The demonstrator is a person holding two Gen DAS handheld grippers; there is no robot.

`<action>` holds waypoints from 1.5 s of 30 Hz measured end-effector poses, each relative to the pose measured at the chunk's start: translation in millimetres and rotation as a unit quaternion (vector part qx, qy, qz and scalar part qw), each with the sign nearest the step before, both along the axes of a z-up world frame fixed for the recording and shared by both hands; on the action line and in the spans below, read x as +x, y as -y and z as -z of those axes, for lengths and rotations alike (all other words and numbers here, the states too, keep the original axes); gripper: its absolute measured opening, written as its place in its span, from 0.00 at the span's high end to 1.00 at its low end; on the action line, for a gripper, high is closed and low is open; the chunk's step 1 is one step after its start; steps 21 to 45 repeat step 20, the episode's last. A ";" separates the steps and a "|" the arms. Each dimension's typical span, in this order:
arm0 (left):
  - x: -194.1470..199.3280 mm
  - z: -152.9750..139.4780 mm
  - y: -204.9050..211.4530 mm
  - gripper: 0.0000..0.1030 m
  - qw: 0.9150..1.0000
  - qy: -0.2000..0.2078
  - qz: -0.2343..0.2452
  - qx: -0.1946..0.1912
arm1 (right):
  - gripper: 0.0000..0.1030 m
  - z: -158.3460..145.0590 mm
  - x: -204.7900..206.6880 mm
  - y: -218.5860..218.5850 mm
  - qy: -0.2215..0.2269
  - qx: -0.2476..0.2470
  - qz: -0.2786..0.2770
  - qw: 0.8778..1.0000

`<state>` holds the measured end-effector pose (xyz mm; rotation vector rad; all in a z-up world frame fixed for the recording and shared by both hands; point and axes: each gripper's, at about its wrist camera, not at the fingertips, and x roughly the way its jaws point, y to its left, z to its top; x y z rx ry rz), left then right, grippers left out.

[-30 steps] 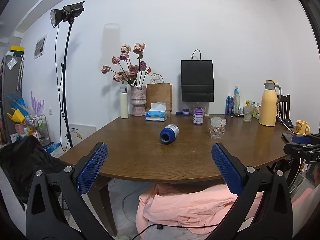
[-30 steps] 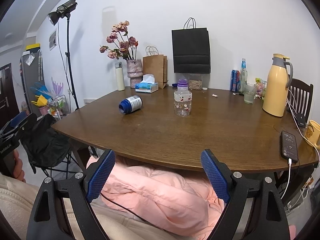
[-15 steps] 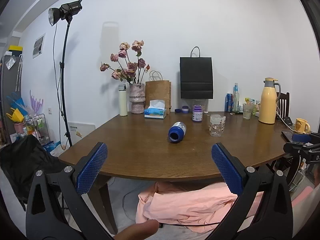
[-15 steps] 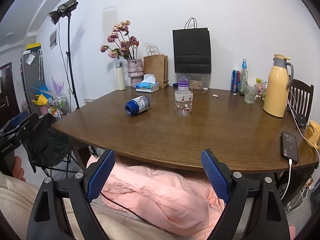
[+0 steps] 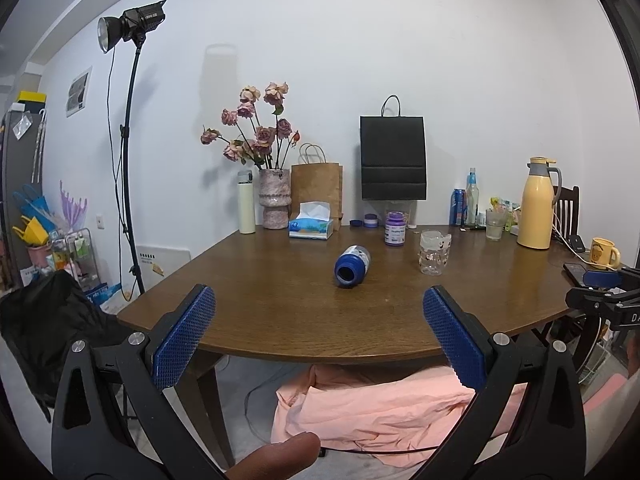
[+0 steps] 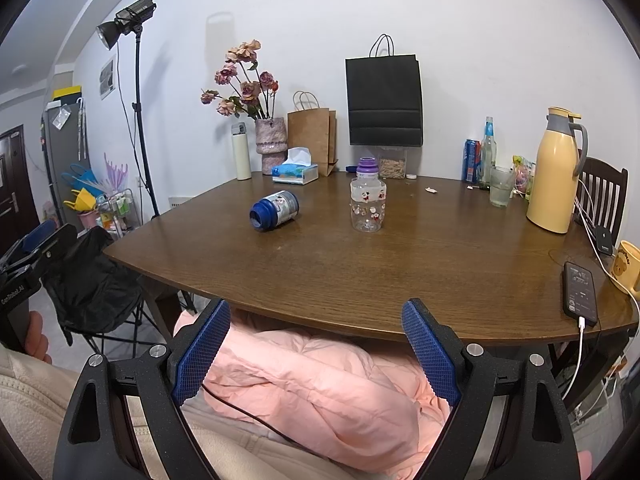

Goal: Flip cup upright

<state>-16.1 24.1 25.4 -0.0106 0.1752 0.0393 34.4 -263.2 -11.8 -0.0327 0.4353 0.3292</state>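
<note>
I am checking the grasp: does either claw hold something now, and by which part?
Nothing is held: left claw and right claw are open, away from the toppled blue cup.

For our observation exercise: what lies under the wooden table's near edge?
Under the brown wooden table, crumpled pink fabric shows, with a thin black cable crossing it. How far the fabric reaches under the tabletop is hidden.

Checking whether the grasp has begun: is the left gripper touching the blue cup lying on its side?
Apart. The left wrist view shows the left gripper open at the table's near edge, bare wood before the blue cup.
</note>
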 end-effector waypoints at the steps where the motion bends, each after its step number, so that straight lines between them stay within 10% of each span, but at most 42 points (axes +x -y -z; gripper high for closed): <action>1: -0.4 0.0 0.7 0.00 1.000 0.001 -0.002 0.000 | 0.11 0.5 0.0 -0.1 -0.001 0.001 0.000 1.000; 45: -0.8 -1.3 -1.5 0.00 1.000 0.000 -0.002 0.004 | 0.11 0.4 0.6 -1.2 0.000 -0.002 0.000 1.000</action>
